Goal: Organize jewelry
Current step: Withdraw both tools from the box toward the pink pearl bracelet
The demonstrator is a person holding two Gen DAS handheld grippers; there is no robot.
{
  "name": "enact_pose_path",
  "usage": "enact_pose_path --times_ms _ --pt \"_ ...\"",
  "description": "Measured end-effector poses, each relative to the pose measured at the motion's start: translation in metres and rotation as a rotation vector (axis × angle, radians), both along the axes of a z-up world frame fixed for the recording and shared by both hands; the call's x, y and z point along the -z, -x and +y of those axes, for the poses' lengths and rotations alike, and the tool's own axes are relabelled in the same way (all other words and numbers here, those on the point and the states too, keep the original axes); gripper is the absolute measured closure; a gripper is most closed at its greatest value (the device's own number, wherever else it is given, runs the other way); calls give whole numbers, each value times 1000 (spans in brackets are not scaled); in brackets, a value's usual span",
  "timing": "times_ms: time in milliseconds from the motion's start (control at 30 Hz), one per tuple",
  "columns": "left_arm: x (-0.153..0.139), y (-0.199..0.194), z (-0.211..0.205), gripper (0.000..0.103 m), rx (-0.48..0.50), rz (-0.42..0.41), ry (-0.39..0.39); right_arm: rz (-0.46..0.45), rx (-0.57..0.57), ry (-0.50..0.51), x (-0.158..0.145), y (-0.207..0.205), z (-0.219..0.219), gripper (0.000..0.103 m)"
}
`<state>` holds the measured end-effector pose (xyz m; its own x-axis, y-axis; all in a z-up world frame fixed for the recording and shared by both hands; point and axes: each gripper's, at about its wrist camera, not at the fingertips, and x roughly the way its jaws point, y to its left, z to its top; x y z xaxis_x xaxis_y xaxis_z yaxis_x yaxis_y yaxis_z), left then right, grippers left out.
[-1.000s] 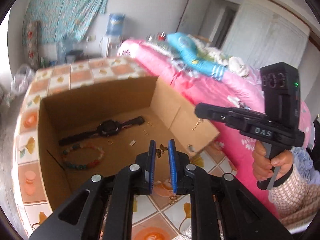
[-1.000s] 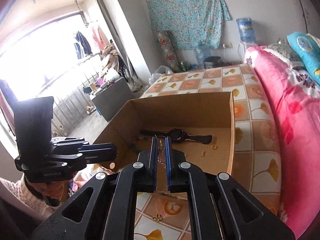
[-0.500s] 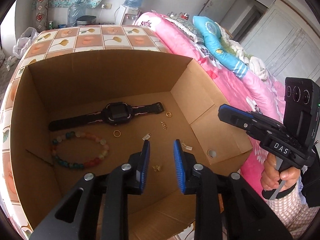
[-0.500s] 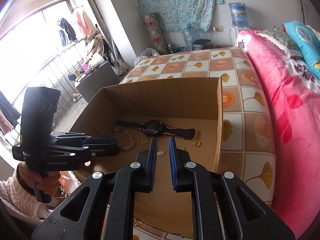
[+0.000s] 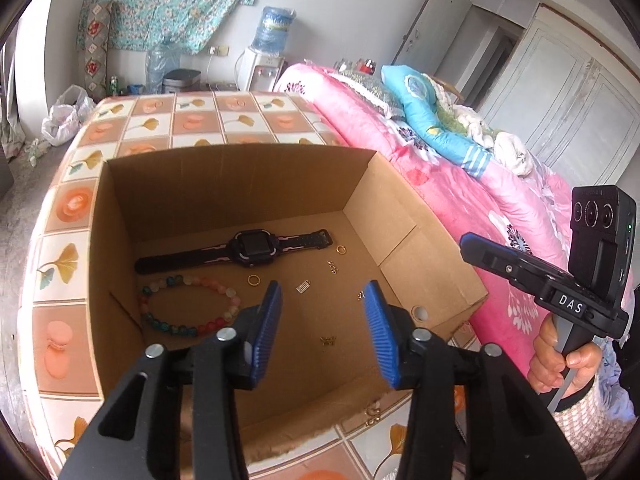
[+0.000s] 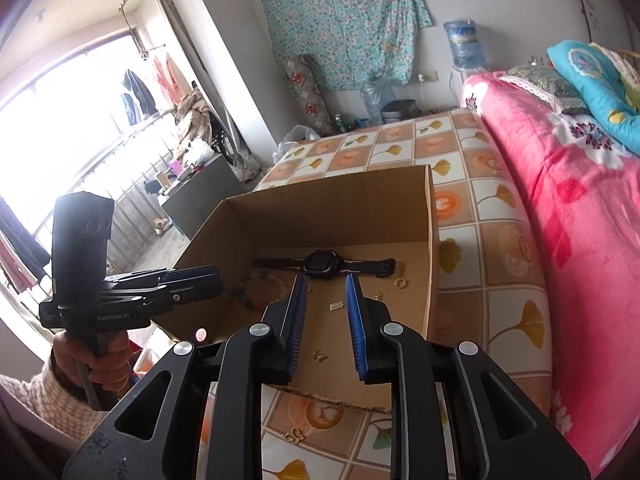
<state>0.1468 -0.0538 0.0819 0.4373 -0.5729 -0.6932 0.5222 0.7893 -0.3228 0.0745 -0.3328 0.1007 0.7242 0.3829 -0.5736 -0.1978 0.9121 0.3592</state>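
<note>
Where tiles (image 5: pixel 188 122) pattern, box (image 5: pixel 224 184) rests

Left wrist view: we look down along our fingers into the box (image 5: pixel 224 208) from its near edge, close. Right wrist view: we face the same box (image 6: pixel 340 216) from farther right. Shared: box floor, watch (image 5: pixel 252 246), tiled cloth (image 6: pixel 496 240).

Daylight poured through a large barred window (image 6: pixel 60 128) onto pale grey walls (image 5: pixel 340 4) hung with a turquoise floral cloth (image 6: pixel 344 24), beside a white water dispenser (image 5: pixel 262 68), white panelled wardrobe doors (image 5: pixel 576 108) and a pink flowered bed quilt (image 6: pixel 560 208).
</note>
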Motion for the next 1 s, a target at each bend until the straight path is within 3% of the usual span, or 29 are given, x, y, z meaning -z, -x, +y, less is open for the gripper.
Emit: enact_pose_path --times_ms 100,300,500,733,867,1000 --pt "-7 13 8 44 -8 -24 3 -16 1 -13 -2 11 2 76" --pt "-12 39 21 31 -17 -56 -15 -29 -14 -33 -3 26 9 68" --pt "-16 70 33 20 -6 -85 -10 -63 -52 -43 -6 42 17 65" --pt "-7 106 34 16 70 -119 -25 -104 -126 -37 -7 72 24 57" --pt "9 117 31 13 78 -91 -52 -55 -138 -25 6 82 26 52" --pt "38 115 24 13 19 -31 -151 63 -109 -4 35 77 35 51"
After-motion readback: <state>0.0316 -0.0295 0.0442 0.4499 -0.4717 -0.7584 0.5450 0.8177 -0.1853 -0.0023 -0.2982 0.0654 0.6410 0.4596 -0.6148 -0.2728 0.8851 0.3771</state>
